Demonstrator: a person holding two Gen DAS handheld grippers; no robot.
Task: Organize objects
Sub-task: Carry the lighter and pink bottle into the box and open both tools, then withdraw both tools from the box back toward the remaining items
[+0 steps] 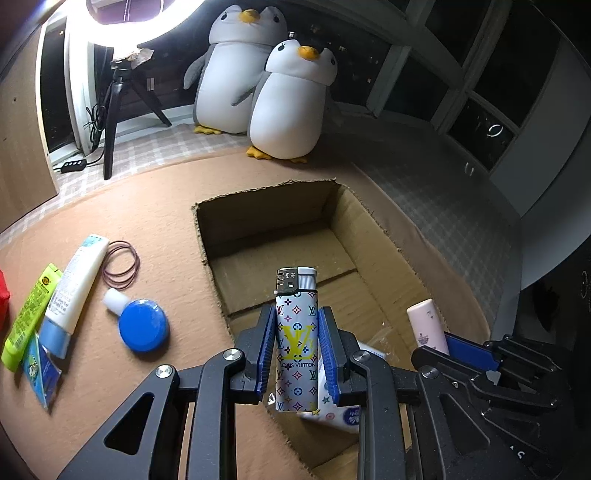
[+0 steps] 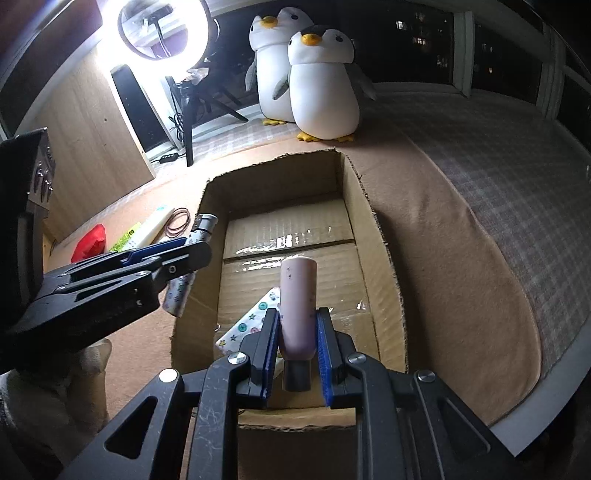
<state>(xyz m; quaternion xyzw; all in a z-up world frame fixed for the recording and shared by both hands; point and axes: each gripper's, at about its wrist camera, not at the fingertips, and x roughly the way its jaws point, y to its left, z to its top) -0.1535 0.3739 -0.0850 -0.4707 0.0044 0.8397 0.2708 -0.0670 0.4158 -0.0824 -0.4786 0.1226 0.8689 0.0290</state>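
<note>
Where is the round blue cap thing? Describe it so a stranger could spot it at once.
Start at the open brown cardboard box on the tan blanket, then look left. Just past the thin brown hair ties lies a small white bottle with a round blue plastic cap. It is the only round blue item among long tubes.

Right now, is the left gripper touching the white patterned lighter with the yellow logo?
Touching. The left wrist view shows both blue pads of the left gripper pressed against the lighter.

I am looking at a ring light point(image 1: 147, 22) glaring on its black tripod point(image 1: 114, 110) beside a wooden panel point(image 2: 92, 122), two plush penguins point(image 1: 291, 99) sitting on a checkered mattress point(image 2: 498, 177) partly covered by a tan blanket point(image 1: 147, 206), and dark night windows point(image 1: 480, 66) behind.
</note>
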